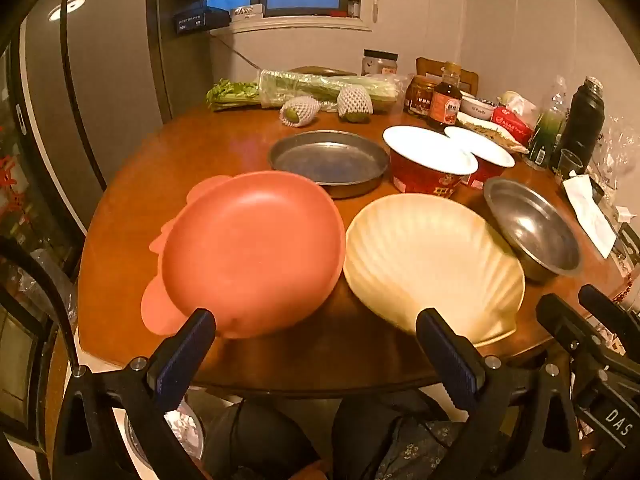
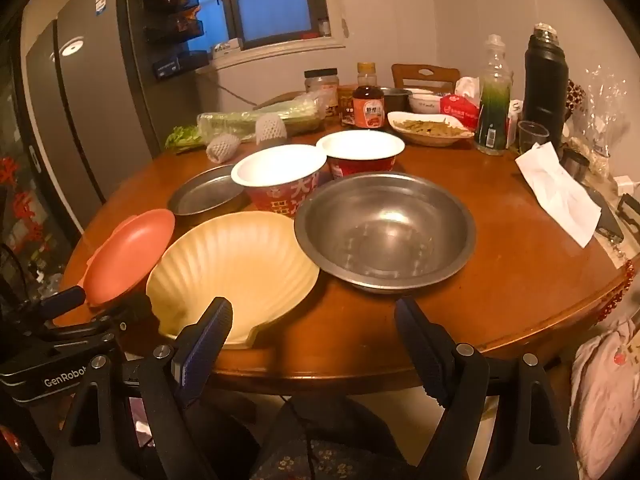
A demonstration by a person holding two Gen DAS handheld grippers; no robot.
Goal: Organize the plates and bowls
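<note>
On the round wooden table (image 1: 240,360) lie a pink plate (image 1: 252,252), a cream shell-shaped plate (image 1: 432,260), a steel bowl (image 1: 532,224), a flat steel pan (image 1: 328,160) and two red paper bowls (image 1: 428,164). My left gripper (image 1: 316,344) is open and empty at the table's near edge, between the pink and shell plates. My right gripper (image 2: 314,332) is open and empty at the near edge, in front of the shell plate (image 2: 236,264) and steel bowl (image 2: 384,228). The pink plate (image 2: 128,256), the pan (image 2: 204,196) and the red bowls (image 2: 280,180) also show there.
At the back of the table stand celery (image 1: 304,88), netted fruit (image 1: 298,112), jars and a sauce bottle (image 1: 444,100), a dish of food (image 2: 430,128), a black flask (image 2: 546,80) and a tissue (image 2: 560,196). A grey fridge (image 1: 100,80) stands left.
</note>
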